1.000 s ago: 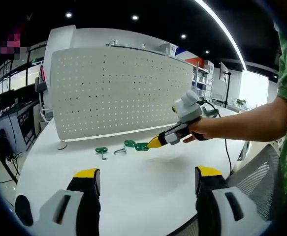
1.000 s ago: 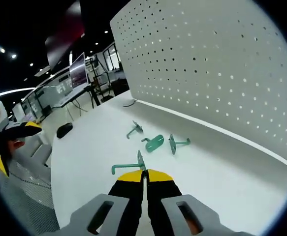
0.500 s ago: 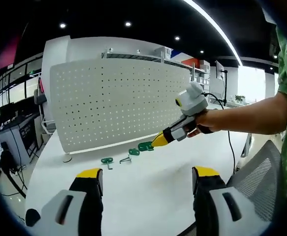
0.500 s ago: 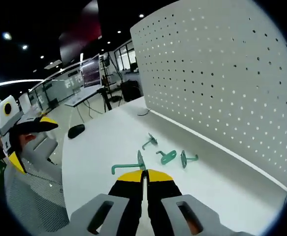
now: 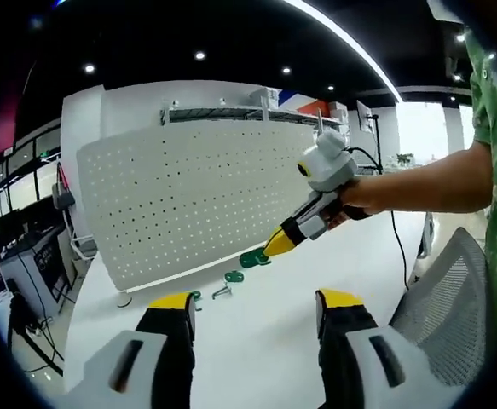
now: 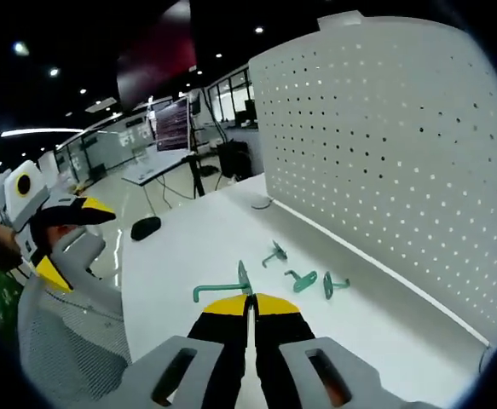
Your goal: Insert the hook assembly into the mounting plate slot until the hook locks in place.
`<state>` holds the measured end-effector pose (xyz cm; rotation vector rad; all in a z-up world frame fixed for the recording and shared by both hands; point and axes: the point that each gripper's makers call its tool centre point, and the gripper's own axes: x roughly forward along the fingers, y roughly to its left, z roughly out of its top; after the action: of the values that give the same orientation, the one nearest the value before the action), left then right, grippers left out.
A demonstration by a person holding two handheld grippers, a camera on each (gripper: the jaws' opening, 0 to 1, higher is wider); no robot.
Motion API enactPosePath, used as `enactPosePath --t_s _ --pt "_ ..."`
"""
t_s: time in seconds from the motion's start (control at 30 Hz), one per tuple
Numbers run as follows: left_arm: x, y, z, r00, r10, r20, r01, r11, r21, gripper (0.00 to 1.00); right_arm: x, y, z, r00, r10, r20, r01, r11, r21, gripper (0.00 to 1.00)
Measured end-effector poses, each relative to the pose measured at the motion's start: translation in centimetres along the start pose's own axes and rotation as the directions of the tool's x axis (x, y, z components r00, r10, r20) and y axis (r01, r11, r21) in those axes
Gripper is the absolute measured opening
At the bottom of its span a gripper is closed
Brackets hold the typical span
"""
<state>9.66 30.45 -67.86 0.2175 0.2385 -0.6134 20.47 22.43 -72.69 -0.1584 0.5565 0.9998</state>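
A white perforated mounting plate (image 5: 197, 196) stands upright on the white table (image 5: 265, 341); the right gripper view has this plate (image 6: 401, 162) on its right. My right gripper (image 6: 248, 300) is shut on a green hook (image 6: 221, 290), held in the air above the table. In the left gripper view, the right gripper (image 5: 275, 245) reaches in from the right with the green hook (image 5: 252, 257) at its tip, in front of the plate's lower part. Three more green hooks (image 6: 303, 279) lie on the table near the plate's foot. My left gripper (image 5: 255, 300) is open, holding nothing.
A black mouse (image 6: 146, 227) lies at the table's far end. A grey mesh chair (image 6: 69, 341) stands by the table's edge, with my left gripper (image 6: 73, 239) above it. A person's arm (image 5: 418, 192) holds the right gripper. Office desks and screens (image 6: 171, 128) stand behind.
My right gripper has risen from the table with the green hook in it, and the loose hooks now look farther away. The left gripper's view has tilted up and back.
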Motion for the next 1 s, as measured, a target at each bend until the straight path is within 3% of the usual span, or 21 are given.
enactPosePath --t_s 0.17,0.3,0.53,0.77,1.0 --pt "0.3 -0.9 0.2 0.999 -0.021 -0.026 0.025 0.991 0.129 0.54 -0.1 1.1 0.0 1.000 0.022 -0.010 -0.022 1.000 -0.006 0.01" --pt "0.7 -1.7 0.0 0.997 -0.052 -0.053 0.063 0.970 0.235 0.53 0.0 2.2 0.1 0.999 0.044 -0.019 -0.044 0.999 -0.012 0.01" --pt "1.3 -1.8 0.0 0.994 -0.092 -0.065 0.107 0.957 0.269 0.45 0.0 3.6 0.2 0.996 0.086 -0.037 -0.086 0.996 -0.002 0.01" --pt "1.8 -1.8 -0.3 0.988 -0.140 -0.059 0.150 0.954 0.258 0.44 -0.3 5.1 0.6 0.987 0.154 -0.043 -0.152 0.987 0.047 0.01" --pt "1.8 -2.0 0.1 0.983 -0.179 -0.048 0.185 0.942 0.279 0.41 -0.8 7.0 0.7 0.964 0.255 -0.074 -0.249 0.965 0.078 0.01"
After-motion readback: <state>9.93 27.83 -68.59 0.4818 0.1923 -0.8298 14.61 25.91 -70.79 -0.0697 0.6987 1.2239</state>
